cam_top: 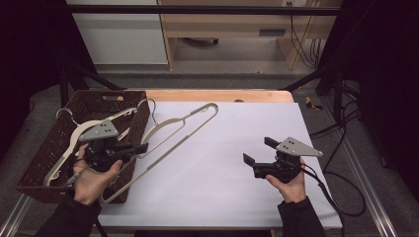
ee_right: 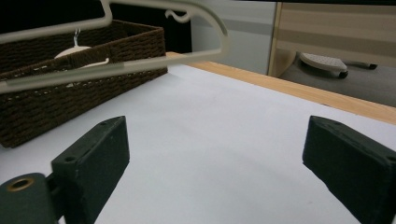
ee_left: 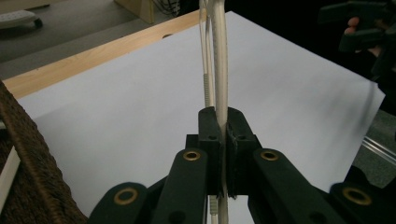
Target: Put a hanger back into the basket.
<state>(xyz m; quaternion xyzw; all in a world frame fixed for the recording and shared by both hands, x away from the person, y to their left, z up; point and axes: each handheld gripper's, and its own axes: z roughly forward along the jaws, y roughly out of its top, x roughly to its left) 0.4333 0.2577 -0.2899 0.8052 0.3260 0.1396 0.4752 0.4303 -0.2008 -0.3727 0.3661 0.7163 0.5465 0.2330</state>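
On the white desk [cam_top: 217, 173] beside the wicker basket [cam_top: 49, 148], our left claw [cam_top: 141, 147] pinched the cream hanger [cam_top: 183, 129], lifted clear; we judged it best kept level, while our right claw [cam_top: 258, 151] hung wide, empty.

no readable text, label or number anywhere here.
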